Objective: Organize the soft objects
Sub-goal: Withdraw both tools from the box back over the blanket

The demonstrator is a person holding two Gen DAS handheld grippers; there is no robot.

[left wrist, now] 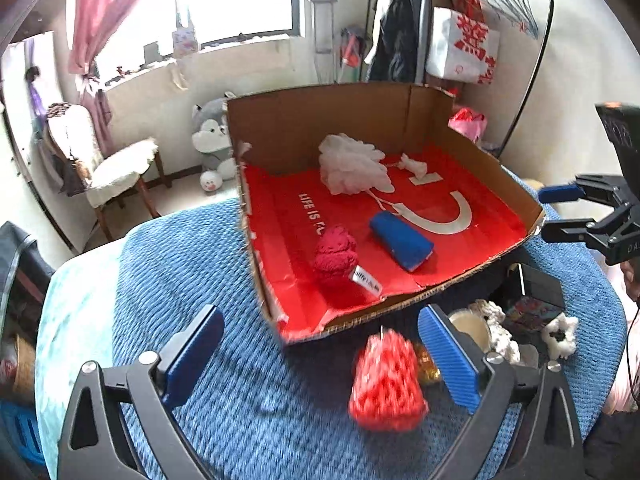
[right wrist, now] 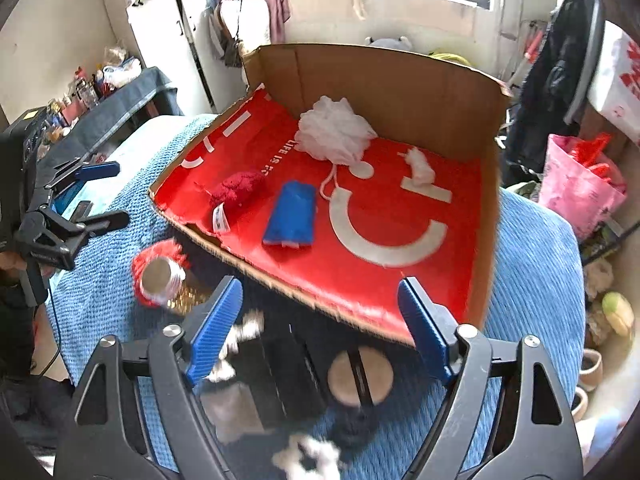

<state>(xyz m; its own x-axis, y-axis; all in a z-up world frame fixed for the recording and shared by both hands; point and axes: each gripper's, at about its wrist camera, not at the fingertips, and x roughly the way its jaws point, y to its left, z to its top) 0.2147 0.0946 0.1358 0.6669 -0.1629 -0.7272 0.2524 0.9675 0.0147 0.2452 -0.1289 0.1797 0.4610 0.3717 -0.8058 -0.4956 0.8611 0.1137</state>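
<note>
A cardboard box [left wrist: 320, 116] lined in red lies open on a blue blanket. It holds a white mesh puff [left wrist: 352, 164], a blue rolled cloth [left wrist: 400, 240], a dark red fluffy piece [left wrist: 335, 254] with a label, and a small white scrap [left wrist: 414, 166]. My left gripper [left wrist: 320, 360] is open in front of the box. A blurred red knitted object [left wrist: 386, 380] sits on the blanket between its fingers, touching neither pad. My right gripper [right wrist: 320, 332] is open over dark items, with nothing held. The box [right wrist: 380, 76], the puff [right wrist: 336, 132] and the blue cloth [right wrist: 290, 216] show there too.
The blue blanket [left wrist: 200, 264] covers the surface. A black tray [left wrist: 532, 292] with white fluffy pieces [left wrist: 560, 334] sits at the box's near right corner. A round beige disc [right wrist: 360, 376] lies below my right gripper. A chair [left wrist: 116, 168], a plush toy [left wrist: 210, 136] and a clothes rack [left wrist: 400, 32] stand behind.
</note>
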